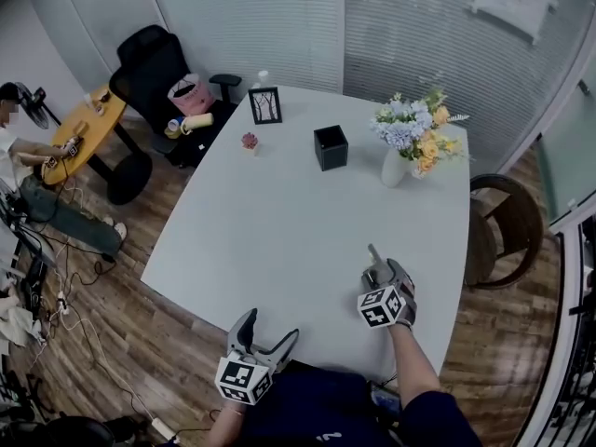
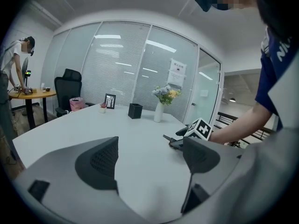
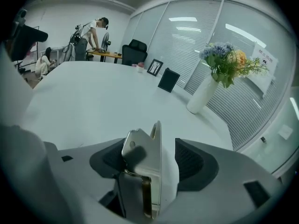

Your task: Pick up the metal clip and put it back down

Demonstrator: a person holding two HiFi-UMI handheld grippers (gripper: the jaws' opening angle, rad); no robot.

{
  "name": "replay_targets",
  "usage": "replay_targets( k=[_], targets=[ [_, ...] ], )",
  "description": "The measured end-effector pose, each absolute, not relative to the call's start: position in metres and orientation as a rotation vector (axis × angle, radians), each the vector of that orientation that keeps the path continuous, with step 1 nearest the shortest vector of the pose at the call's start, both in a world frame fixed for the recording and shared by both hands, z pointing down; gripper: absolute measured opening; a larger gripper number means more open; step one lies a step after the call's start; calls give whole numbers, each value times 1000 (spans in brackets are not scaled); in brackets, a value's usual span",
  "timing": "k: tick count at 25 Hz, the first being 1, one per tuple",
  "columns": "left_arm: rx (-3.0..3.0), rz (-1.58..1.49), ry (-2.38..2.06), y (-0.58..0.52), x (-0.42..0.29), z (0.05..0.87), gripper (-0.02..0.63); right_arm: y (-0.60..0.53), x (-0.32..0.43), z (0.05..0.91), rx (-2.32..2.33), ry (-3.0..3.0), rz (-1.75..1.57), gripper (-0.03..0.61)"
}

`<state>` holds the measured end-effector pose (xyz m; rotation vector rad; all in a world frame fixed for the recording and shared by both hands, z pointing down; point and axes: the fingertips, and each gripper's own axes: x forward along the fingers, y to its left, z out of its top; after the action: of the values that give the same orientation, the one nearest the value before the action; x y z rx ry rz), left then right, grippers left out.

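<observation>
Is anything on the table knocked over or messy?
No. The vase, frame and box all stand upright, and nothing is spilled. The only unusual thing is the clip, which is upright between the jaws of the right gripper instead of lying flat.

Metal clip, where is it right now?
In the right gripper view, the metal clip stands between the fingers of the right gripper, at the near right of the white table.
</observation>
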<state>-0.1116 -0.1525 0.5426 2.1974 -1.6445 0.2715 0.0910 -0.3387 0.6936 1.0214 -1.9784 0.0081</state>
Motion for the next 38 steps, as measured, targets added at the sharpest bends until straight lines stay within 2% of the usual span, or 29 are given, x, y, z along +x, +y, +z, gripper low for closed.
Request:
replay_targets(
  k=[3,4,5,6,19,27,38],
  targets=[
    [2197,262,-1644,-154,-109,542,431,-340,96,699,1043,-1951,38,274],
    [2197,261,-1643,-154,-109,543,431,-339,97,701,1045,-1938,51,247],
    [2197,259,-1643,-155,-108,543,431,-339,97,703,1045,-1925,61,174],
    [2197,257,-1642,-156,-108,543,431,-339,97,704,1047,-1912,62,144],
    [2186,228,-1660,-153,-115,544,431,-342,101,692,1107,-1935,124,118],
    [2217,188,-1639,-150,-119,540,431,-331,81,606,1263,-2162,145,115],
    [2313,154,-1527,-157,-108,541,431,-258,70,523,1383,-2336,142,114]
  ],
)
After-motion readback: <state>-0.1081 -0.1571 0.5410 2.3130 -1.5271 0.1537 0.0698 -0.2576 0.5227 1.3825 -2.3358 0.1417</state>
